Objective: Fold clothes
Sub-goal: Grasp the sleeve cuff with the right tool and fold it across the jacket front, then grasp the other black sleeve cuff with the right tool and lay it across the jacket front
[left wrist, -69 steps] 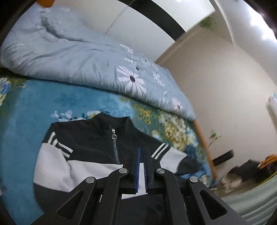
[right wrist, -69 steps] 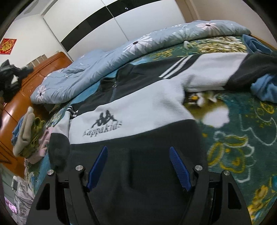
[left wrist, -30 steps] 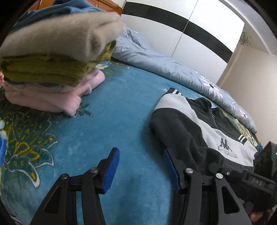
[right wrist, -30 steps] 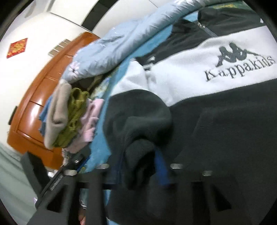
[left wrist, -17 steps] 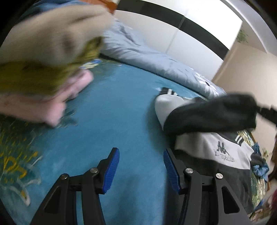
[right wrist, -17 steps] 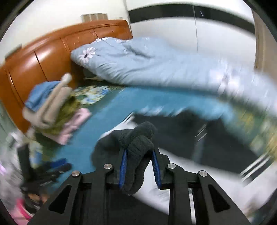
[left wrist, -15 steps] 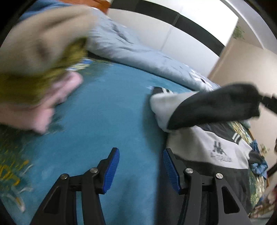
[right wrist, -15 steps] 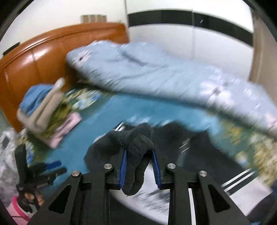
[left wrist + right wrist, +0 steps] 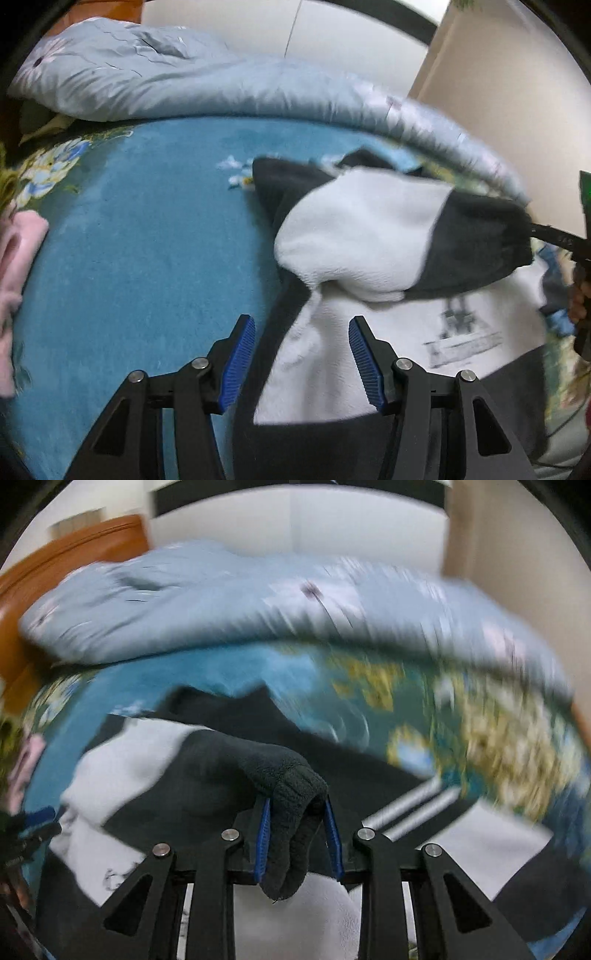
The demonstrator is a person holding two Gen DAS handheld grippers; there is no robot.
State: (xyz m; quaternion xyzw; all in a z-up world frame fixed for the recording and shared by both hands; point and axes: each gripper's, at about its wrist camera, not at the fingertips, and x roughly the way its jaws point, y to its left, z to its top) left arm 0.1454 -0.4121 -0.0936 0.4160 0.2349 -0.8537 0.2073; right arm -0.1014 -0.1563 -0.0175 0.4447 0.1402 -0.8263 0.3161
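Black sleeve cuff (image 9: 291,812) clamped in right jaws; left view shows printed logo (image 9: 461,332).

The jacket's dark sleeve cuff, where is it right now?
In the right wrist view the sleeve cuff sits low and central, pinched in the right gripper, lifted above the jacket on the blue bedspread.

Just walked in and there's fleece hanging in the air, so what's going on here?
A person is folding a black-and-white fleece jacket on the bed's teal blanket. The right hand-held gripper is shut on the dark cuff of one sleeve, holding it above the jacket's white chest. The left hand-held gripper hangs open over the jacket's near edge, gripping nothing.
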